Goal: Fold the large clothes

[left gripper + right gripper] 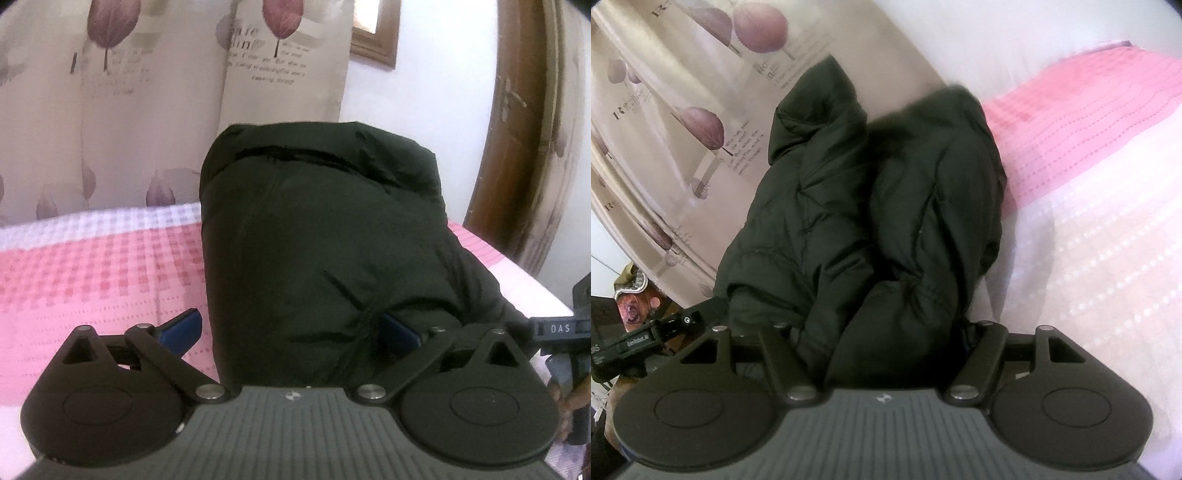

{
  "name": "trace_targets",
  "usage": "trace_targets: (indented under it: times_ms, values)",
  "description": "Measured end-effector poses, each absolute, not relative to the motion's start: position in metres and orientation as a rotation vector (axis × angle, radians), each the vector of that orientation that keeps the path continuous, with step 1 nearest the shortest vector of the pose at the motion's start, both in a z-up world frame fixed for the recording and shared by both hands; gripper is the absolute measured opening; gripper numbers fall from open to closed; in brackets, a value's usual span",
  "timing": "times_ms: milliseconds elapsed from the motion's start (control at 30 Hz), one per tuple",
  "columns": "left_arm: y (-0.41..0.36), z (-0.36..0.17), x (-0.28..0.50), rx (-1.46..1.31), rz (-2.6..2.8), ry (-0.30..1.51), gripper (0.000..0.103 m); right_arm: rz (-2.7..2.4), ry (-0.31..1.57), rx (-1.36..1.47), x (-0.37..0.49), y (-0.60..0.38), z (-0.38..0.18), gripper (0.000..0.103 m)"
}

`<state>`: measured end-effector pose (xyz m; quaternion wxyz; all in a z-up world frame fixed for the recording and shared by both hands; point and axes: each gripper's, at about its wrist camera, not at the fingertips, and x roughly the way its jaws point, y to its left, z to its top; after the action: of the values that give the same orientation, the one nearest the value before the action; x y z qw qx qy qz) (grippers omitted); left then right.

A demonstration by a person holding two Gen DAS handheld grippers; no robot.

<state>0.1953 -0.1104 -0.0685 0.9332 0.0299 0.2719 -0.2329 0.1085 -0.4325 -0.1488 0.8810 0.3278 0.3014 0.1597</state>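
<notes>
A dark green padded jacket (317,236) is held up over a bed with a pink and white checked cover (92,273). My left gripper (291,328) has thick jacket fabric bunched between its blue-padded fingers (183,328), which stand well apart around it. In the right wrist view the jacket (871,206) hangs in two puffy lobes, and my right gripper (879,332) grips its lower edge, with the fingertips buried in the cloth. Each gripper shows at the edge of the other's view: the right one in the left view (565,332), the left one in the right view (646,339).
A cream curtain with purple leaf prints (147,92) hangs behind the bed. A brown wooden door frame (517,147) stands at the right. The bed cover (1089,221) spreads to the right in the right wrist view. Clutter sits low at the left (631,295).
</notes>
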Motion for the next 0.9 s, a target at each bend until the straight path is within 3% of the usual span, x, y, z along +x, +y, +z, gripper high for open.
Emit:
trace_targets:
  times_ms: [600,900]
  values:
    - [-0.151,-0.070,0.198,0.163,-0.491,0.494,0.103,0.331,0.622,0.699,0.107,-0.434,-0.151,0.068]
    - [-0.133,-0.067,0.206,0.120,-0.453,0.489,0.103,0.330,0.620,0.699,0.107,-0.434,-0.151,0.068]
